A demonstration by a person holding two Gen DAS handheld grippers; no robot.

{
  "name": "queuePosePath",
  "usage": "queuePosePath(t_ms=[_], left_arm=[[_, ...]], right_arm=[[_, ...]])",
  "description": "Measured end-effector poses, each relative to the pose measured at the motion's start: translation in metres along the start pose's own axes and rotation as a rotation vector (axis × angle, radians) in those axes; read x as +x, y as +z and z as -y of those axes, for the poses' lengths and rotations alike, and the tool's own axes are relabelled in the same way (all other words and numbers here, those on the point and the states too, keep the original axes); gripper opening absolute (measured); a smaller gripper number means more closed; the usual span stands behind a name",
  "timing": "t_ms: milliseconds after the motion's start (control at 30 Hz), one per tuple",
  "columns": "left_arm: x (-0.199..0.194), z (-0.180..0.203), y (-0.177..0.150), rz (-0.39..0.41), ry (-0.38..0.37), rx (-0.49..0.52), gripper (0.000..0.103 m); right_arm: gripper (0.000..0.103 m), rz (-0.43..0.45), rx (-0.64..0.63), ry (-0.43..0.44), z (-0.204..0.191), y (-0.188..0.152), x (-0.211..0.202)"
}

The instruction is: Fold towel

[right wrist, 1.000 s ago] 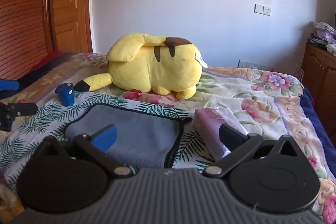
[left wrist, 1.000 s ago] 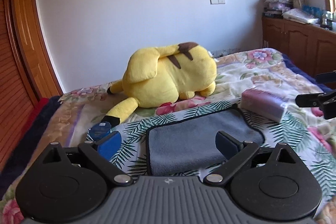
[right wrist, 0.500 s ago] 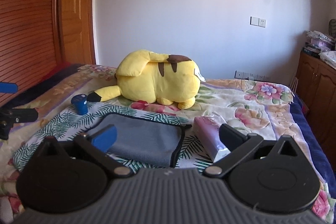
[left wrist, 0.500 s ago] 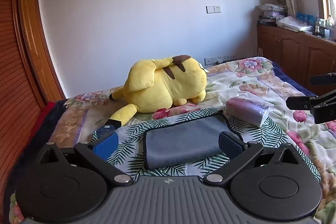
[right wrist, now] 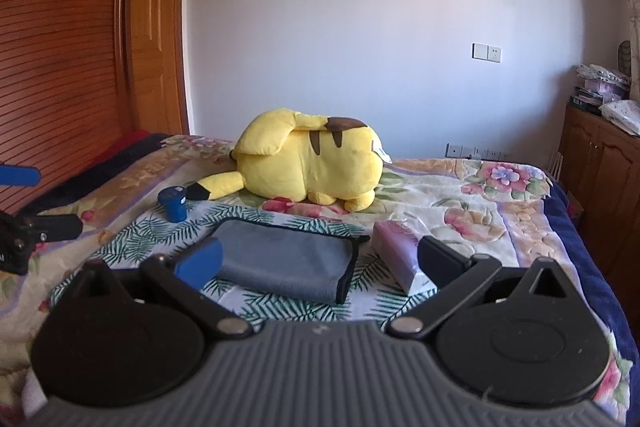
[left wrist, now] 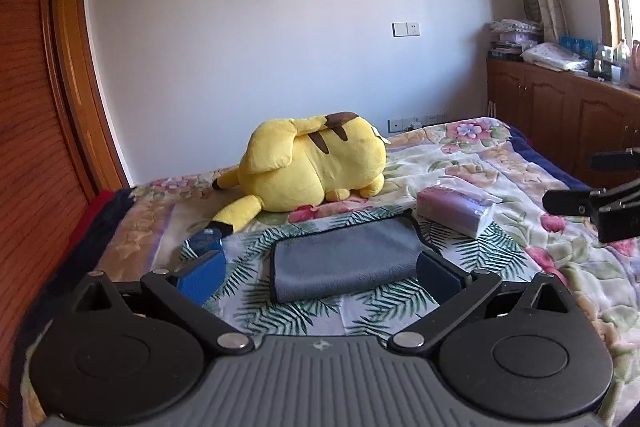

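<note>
A grey towel point(left wrist: 344, 257) with a dark hem lies folded flat on the palm-leaf cloth on the bed; it also shows in the right wrist view point(right wrist: 286, 261). My left gripper point(left wrist: 320, 273) is open and empty, held above and in front of the towel's near edge. My right gripper point(right wrist: 318, 261) is open and empty, held back above the towel's near right side. Each gripper shows at the edge of the other's view: the right one point(left wrist: 592, 191), the left one point(right wrist: 24, 211). Neither touches the towel.
A yellow plush toy point(left wrist: 316, 163) lies behind the towel. A purple tissue pack point(left wrist: 456, 209) lies to the towel's right, and a small blue container point(right wrist: 173, 203) to its left. A wooden wardrobe point(right wrist: 60, 47) stands left, cabinets point(left wrist: 560, 111) right.
Both grippers have pulled back and risen away from the towel, so it looks smaller and farther. The towel has stayed folded and still. Both jaws remain open.
</note>
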State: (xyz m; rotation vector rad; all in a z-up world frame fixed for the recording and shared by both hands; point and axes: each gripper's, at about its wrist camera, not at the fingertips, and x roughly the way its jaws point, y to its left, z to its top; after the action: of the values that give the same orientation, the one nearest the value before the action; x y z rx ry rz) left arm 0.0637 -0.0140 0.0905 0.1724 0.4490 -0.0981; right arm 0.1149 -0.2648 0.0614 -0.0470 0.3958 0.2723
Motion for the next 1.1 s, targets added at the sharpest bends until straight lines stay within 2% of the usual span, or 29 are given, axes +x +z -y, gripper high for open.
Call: queuePosePath(t_ms=[567,1100], left_arm=[[-0.019,0.006,-0.049,-0.037,0.029,-0.032,0.103],[-0.008,0.002,-0.110,-0.098,0.029,-0.076,0.103]], right_arm=[[0.103,-0.024,0.029,0.026,-0.030,-0.042,-0.029],[0.103,-0.064,0.045,0.014,-0.042,-0.088,-0.024]])
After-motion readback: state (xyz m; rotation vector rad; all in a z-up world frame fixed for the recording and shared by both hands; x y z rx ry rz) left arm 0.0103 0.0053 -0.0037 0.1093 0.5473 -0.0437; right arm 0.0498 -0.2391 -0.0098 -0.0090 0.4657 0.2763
